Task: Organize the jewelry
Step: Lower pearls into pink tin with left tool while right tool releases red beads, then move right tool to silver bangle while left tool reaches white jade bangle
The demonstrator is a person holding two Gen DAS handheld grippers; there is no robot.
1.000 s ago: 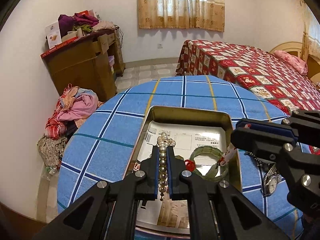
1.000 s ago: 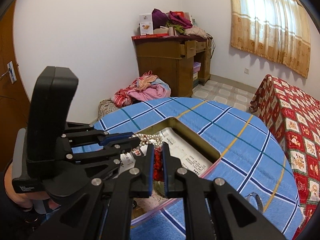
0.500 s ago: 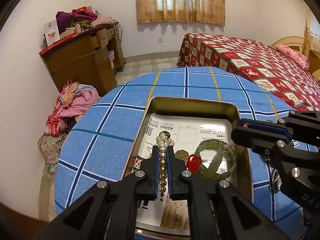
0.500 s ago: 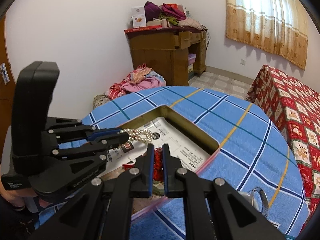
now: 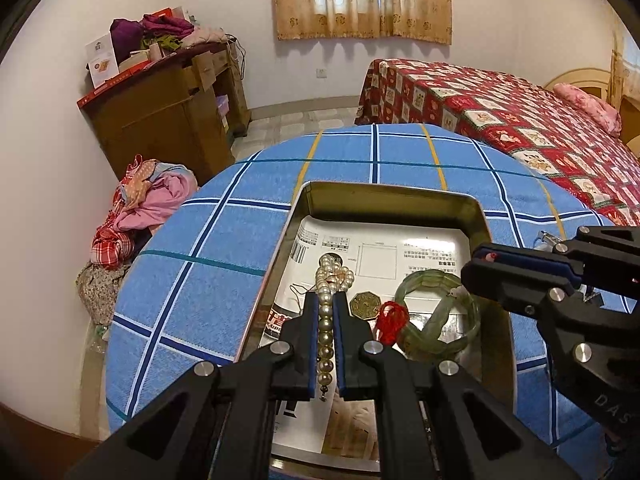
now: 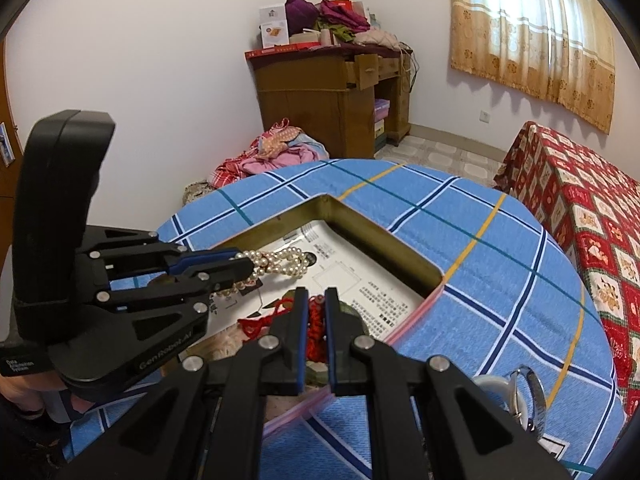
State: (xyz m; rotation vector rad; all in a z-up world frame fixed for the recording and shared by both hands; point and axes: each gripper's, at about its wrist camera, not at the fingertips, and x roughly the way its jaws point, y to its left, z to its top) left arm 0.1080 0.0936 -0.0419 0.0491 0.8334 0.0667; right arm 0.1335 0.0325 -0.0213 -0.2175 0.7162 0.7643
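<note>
Left gripper (image 5: pixel 325 344) is clamped on the pearl strand (image 5: pixel 326 320), same pinch as a second ago, beads running up between the blue pads and the loose end bunched on the printed paper (image 5: pixel 384 256) inside the gold tin (image 5: pixel 392 196). Over the last second that bunch has settled lower onto the paper, closer to the octagonal brass charm (image 5: pixel 363 305) just right of the fingers.

Right gripper (image 6: pixel 314 328) is pressed shut on the red cord (image 6: pixel 316 330), its grip unchanged; a second ago it sat higher, now it is down at the tin's near edge. From the left camera the red knot (image 5: pixel 392 318) lies touching the green jade bangle (image 5: pixel 438 316), and the bangle has gone from propped up to lying flatter in the tin, partly behind the right gripper's body.

Further out, a wristwatch (image 6: pixel 528 396) rests on the blue checked surface (image 6: pixel 500 280), outside the tin, beside a pink-edged plastic bag (image 6: pixel 412 304).

Beyond the surface: a pile of clothes (image 5: pixel 140 208) on the floor, a wooden cabinet (image 5: pixel 168 120), the red patterned bed (image 5: pixel 520 120) and curtains (image 5: pixel 360 0), all where they were.
</note>
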